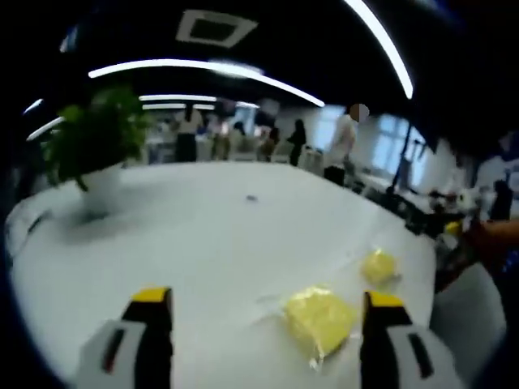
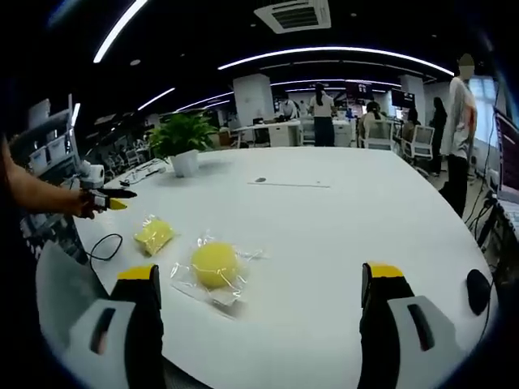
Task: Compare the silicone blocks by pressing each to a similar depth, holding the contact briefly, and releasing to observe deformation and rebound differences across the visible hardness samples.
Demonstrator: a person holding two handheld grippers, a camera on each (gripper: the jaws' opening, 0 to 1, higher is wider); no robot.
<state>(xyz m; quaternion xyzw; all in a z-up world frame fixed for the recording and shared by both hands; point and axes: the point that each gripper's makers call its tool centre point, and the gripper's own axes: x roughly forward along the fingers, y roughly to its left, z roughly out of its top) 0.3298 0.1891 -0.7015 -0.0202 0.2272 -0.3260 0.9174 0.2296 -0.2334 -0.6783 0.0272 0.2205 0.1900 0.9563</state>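
Yellow-tipped jaws of the right gripper [image 2: 259, 284] are standing wide open, empty, above the white table [image 2: 340, 219]. 2 bagged yellow samples are lying ahead-left: a round silicone block [image 2: 214, 264] nearer, a squarer silicone block [image 2: 152, 234] beyond. Left gripper [image 1: 268, 312] is also gaping, holding nothing, hovering near the squarer one. Suggest pressing 1 sample at a time, straight down, matching depth, pausing, then lifting cleanly; wrap is probably going to slip.
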